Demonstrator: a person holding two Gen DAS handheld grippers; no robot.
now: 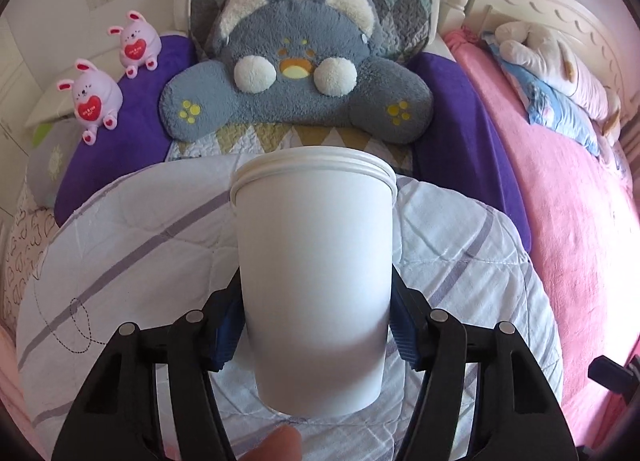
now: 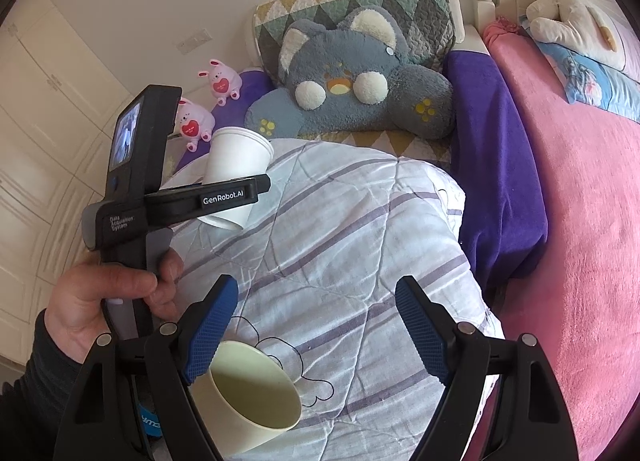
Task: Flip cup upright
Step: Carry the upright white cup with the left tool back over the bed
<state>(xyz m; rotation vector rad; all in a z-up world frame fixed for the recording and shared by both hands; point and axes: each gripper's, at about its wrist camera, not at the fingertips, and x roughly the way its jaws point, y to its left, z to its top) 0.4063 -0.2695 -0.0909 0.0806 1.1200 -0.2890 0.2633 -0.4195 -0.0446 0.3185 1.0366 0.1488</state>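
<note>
Left gripper (image 1: 316, 325) is clamped on a plain white paper cup (image 1: 314, 281), rim up, smooth sides, hovering just above the striped quilt (image 1: 132, 245). Right gripper (image 2: 316, 325) gapes wide, holding nothing; a cream cup (image 2: 252, 397) lies tipped on the quilt beneath it.

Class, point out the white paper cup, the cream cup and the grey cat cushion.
white paper cup (image 1: 316, 281), left wrist view, middle of its side wall.
cream cup (image 2: 256, 393), right wrist view, inside its mouth.
grey cat cushion (image 1: 296, 45), left wrist view, forehead.
</note>
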